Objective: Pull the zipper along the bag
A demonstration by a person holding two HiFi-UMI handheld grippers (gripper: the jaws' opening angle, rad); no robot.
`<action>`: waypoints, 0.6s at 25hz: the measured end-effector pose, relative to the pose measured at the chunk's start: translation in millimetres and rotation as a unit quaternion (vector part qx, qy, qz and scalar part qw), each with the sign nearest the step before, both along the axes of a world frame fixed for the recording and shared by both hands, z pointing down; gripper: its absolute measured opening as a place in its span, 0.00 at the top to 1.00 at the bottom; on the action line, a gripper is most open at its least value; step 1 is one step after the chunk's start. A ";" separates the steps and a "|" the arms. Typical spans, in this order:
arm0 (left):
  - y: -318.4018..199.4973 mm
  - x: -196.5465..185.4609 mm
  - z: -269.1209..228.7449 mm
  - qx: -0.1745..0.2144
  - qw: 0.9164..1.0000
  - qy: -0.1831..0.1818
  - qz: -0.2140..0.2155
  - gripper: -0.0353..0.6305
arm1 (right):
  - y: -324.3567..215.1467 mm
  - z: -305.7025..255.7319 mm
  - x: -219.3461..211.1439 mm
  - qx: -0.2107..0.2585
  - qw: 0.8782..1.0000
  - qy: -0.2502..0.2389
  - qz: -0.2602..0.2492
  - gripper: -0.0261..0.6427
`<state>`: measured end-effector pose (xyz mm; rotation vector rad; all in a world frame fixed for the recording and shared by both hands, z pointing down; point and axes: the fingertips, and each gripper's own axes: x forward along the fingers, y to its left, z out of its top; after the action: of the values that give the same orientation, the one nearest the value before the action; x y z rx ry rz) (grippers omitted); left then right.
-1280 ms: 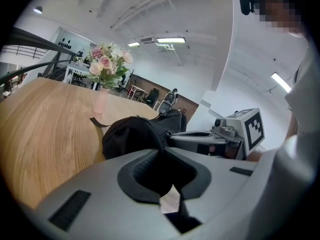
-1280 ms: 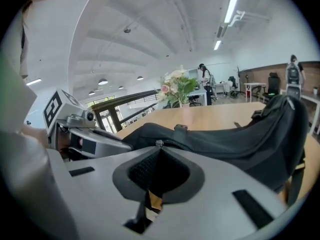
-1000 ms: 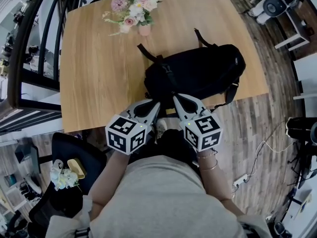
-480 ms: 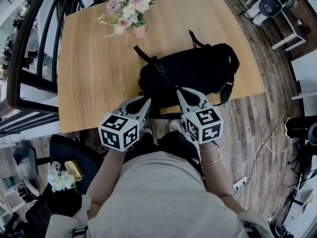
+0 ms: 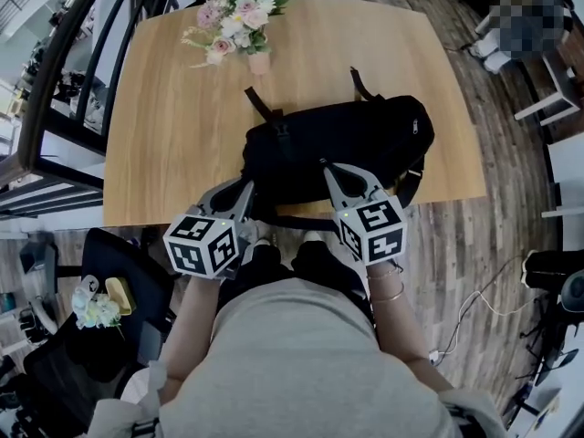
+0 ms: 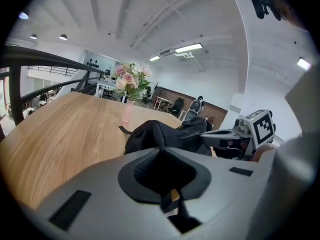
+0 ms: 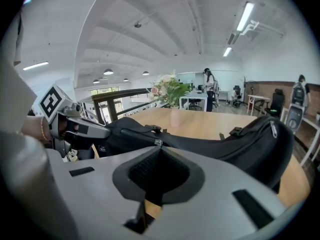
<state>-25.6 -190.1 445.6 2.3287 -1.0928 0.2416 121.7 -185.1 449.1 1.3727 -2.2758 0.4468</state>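
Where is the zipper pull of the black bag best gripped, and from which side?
Pinch the metal tab of the zipper pull, coming from the table's near edge as the right gripper does. The zipper runs along the bag's near side, so the tab probably faces that edge.

A light wooden table [image 5: 164, 135] with a vase of pink flowers [image 5: 233, 27] near its far left corner stands on a dark plank floor [image 5: 474, 245], beside a black railing [image 5: 55, 89] and a black chair [image 5: 119, 272], under a white arched ceiling [image 7: 150, 24] with strip lights [image 7: 245, 16].
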 end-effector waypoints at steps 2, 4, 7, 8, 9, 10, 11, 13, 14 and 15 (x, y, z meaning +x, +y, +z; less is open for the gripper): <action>-0.7 -2.6 1.4 0.000 1.000 -0.002 -0.021 0.90 | -2.1 0.1 4.8 0.002 1.000 0.002 -0.012 0.94; -0.4 -4.6 2.4 0.001 0.999 -0.004 -0.038 0.90 | -3.3 -0.3 10.5 0.005 1.000 0.008 -0.023 0.94; 1.3 -5.8 3.9 0.003 0.998 -0.009 -0.060 0.90 | -5.1 -0.6 21.9 0.008 0.999 0.012 -0.032 0.94; 1.6 -6.3 4.5 0.004 0.998 -0.011 -0.068 0.90 | -6.2 -0.8 25.5 0.008 0.999 0.012 -0.033 0.94; 1.6 -7.5 5.2 0.004 0.997 -0.013 -0.076 0.90 | -7.5 -1.3 29.1 0.009 0.999 0.013 -0.035 0.94; 1.5 -9.1 6.0 0.003 0.996 -0.013 -0.086 0.90 | -9.0 -2.0 32.9 0.010 0.999 0.014 -0.036 0.94; 1.5 -10.7 6.9 0.002 0.995 -0.013 -0.095 0.90 | -10.6 -2.9 36.7 0.011 0.999 0.014 -0.036 0.94; 1.7 -12.7 8.1 0.000 0.994 -0.013 -0.109 0.90 | -12.9 -5.4 43.5 0.013 0.999 0.012 -0.038 0.94; 1.7 -13.1 8.2 0.000 0.993 -0.014 -0.115 0.90 | -13.7 -6.6 46.0 0.014 0.999 0.012 -0.041 0.94; 1.7 -13.0 8.1 0.001 0.993 -0.016 -0.121 0.90 | -14.2 -7.7 47.9 0.014 0.999 0.012 -0.044 0.94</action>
<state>-38.6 -188.3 453.6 2.1750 -1.3765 0.1852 169.5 -199.3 441.4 1.2800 -2.3203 0.3683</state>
